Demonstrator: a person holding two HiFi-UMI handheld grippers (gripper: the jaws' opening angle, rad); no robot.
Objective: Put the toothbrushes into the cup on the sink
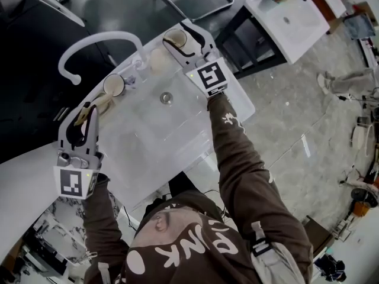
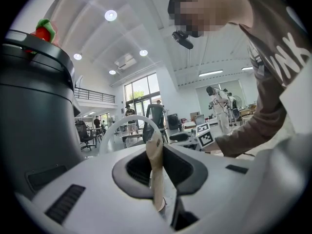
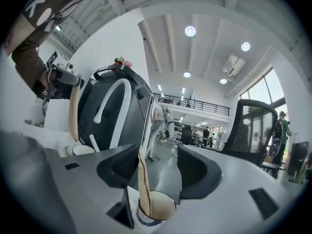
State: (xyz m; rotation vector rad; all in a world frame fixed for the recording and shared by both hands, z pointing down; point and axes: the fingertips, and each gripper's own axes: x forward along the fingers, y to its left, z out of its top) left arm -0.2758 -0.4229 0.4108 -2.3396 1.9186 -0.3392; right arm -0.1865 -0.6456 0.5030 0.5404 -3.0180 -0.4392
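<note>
A tan paper cup [image 1: 176, 38] stands on the white sink's [image 1: 148, 138] back rim. My right gripper [image 1: 186, 32] hovers over it, open. In the right gripper view a beige toothbrush [image 3: 143, 179] stands in that cup [image 3: 158, 207] between the spread jaws of the right gripper [image 3: 156, 165], leaning near the left jaw, with neither pad pressing on it. At the sink's left corner my left gripper [image 1: 90, 114] is shut on a second beige toothbrush [image 1: 84, 112]. That toothbrush [image 2: 156, 172] stands upright between the jaws of the left gripper [image 2: 161, 167].
A white arched faucet [image 1: 100, 40] rises behind the basin, with the drain [image 1: 166, 97] in the middle. A white cup [image 1: 113, 85] and a pale round thing [image 1: 159, 60] stand on the back rim. Another sink unit [image 1: 290, 19] stands at the far right.
</note>
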